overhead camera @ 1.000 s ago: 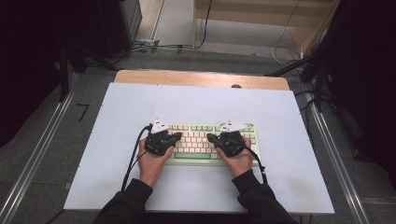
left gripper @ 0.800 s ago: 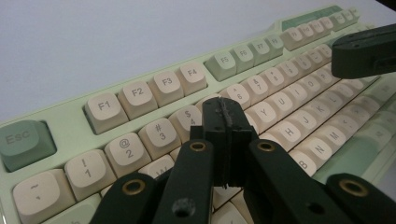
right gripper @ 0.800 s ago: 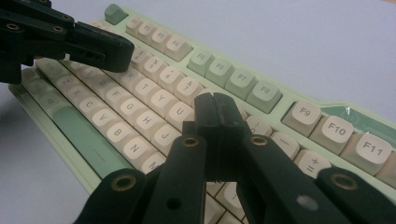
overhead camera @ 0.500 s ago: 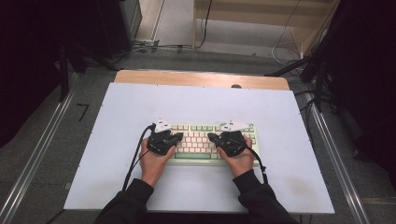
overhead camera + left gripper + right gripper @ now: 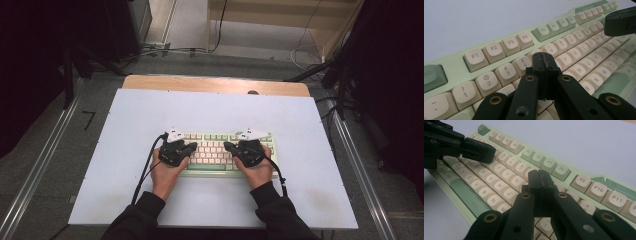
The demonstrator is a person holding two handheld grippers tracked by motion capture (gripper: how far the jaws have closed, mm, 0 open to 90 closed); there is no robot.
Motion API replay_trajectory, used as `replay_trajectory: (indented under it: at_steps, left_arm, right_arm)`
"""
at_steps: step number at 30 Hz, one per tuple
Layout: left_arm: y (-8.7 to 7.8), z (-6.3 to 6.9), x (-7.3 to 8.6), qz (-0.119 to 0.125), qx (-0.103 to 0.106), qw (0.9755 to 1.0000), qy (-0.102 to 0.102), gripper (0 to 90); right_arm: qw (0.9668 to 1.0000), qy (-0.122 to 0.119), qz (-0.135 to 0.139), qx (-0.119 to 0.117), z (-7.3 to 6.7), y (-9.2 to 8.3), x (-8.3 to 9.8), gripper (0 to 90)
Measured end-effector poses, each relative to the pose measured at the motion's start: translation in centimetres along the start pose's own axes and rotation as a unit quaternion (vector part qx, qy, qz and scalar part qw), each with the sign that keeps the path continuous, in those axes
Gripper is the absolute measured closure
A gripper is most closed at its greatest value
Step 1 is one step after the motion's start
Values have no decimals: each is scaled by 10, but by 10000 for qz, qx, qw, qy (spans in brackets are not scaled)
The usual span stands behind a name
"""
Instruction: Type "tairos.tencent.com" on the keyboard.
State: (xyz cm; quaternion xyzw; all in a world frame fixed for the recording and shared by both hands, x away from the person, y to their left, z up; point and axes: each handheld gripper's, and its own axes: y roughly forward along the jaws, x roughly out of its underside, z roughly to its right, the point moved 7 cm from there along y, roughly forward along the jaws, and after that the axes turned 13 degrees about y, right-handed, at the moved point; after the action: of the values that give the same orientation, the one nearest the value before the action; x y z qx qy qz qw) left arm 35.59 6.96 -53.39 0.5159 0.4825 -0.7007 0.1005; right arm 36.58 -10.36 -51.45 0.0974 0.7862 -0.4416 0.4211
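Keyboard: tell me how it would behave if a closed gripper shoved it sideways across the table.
The keyboard looks rigid and lies flat on the smooth white table, so it would probably slide as one piece, not tip or roll. Pushed at one end, it would likely pivot. Its raised keycaps might depress or catch.
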Motion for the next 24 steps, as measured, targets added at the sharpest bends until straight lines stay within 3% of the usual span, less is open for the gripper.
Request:
replay_trajectory:
  at_steps: [8,14,24]
  left_arm:
    - [2,1,2,-129,34,9999,16,900]
    - [-4,0,-3,86,16,10000,11,900]
    - [-11,-1,-6,172,59,9998,-80,900]
  right_arm:
    - [10000,-5,-1,0,0,0,0,876]
    - [10000,-3,-9,7,1,0,0,876]
    - [10000,-19,-25,5,1,1,1,876]
